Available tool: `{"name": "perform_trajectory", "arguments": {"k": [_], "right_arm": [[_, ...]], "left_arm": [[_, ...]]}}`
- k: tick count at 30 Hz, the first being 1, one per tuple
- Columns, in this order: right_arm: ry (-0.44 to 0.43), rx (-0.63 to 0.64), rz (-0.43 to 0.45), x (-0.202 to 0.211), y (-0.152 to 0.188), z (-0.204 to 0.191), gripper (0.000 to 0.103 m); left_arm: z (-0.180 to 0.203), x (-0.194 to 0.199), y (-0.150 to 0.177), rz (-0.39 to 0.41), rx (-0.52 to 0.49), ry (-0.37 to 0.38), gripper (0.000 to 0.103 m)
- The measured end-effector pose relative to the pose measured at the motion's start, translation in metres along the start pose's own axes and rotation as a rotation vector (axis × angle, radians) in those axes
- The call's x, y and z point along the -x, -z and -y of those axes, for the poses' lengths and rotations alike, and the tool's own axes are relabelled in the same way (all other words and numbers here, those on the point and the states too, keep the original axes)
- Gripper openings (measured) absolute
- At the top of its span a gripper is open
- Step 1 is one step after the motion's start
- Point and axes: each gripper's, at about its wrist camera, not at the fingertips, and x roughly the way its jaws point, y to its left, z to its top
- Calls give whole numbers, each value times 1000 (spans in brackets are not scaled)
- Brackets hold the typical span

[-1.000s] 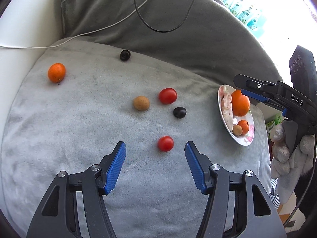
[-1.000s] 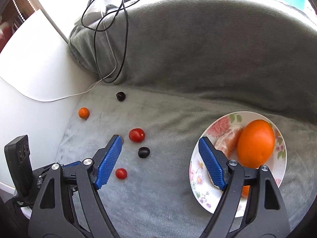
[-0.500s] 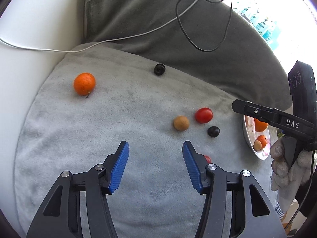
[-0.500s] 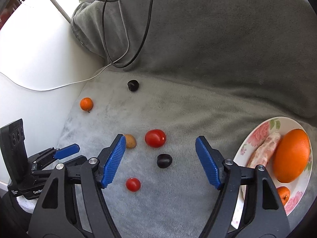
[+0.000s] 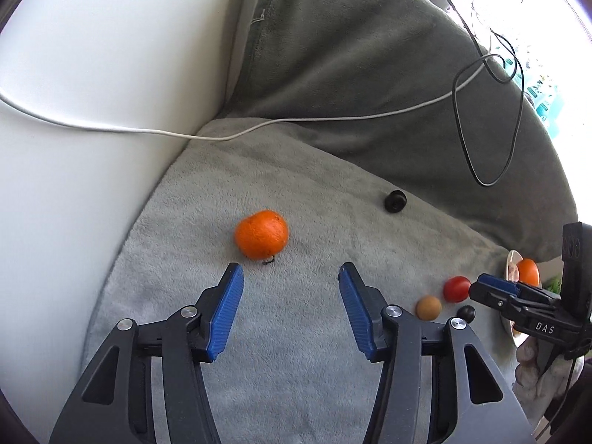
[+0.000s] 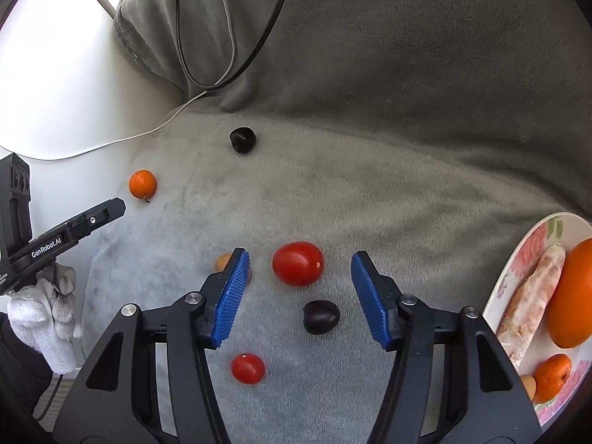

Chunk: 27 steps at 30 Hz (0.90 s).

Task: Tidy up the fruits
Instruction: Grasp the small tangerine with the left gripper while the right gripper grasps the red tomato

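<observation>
An orange mandarin [image 5: 261, 234] lies on the light grey blanket [image 5: 296, 370], just ahead of my left gripper [image 5: 290, 272]. Its jaws are closing with nothing between them. My right gripper [image 6: 299, 259] hovers over a big red tomato [image 6: 298, 263], which shows between its blue pads [image 6: 231, 296] without touching them; these jaws are closing too. Close by lie a dark plum [image 6: 321, 316], a small tomato [image 6: 247, 368] and a brown fruit [image 6: 223, 262] half hidden by the left finger. Another black fruit [image 6: 242, 140] sits further back.
A flowered plate [image 6: 518, 259] at the right holds a large orange [image 6: 571, 296], a peeled segment [image 6: 532, 296] and a small orange [image 6: 551, 377]. A dark grey cushion [image 6: 407, 55] with cables [image 6: 229, 55] rises behind. A white armrest [image 5: 92, 111] bounds the left.
My left gripper has swung left, bringing the mandarin close ahead. The right gripper has moved left and down from the plate to over the big tomato, and its jaws have narrowed.
</observation>
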Motion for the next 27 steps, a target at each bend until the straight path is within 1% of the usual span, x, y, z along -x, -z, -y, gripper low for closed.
{"name": "perform_trajectory", "arguments": {"k": [3,5,11,14,16,18,20,21,23,25,27], "right_arm": [[4,0,-8,-7,0,-1,60],[2,0,-14,-10,0,-1,57],[7,0,-17,-14,1,-1,55],[12,-4,-20,-16,2,-1,55],[13,-5,-24,-17,2,0,53],[15,-4,-30,-19,2,-1,50],[19,-1,-37,-21,2,-1,49],[20,0,-42,-23,2,-2,49],[22,4,-47,-26,2,-2,49],[25,6,-48,-27,2,-2,49],[28,5,-50,-28,1,-3,47]], "left_arm": [[-6,-5,-6,4,7,-7,53],[-9,-9,-9,2,13,-5,53],[-12,-19,-13,-11,6,-12,52],[-15,-23,-15,-17,19,-15,51],[-18,-26,-18,-20,26,-17,47],[-19,-28,-20,-22,24,-24,46],[-21,-30,-20,-27,22,-27,44],[-21,-31,-21,-29,21,-27,42],[-21,-32,-21,-29,14,-27,41],[-19,-32,-22,-31,2,-23,37],[-16,-33,-23,-32,-15,-30,36]]}}
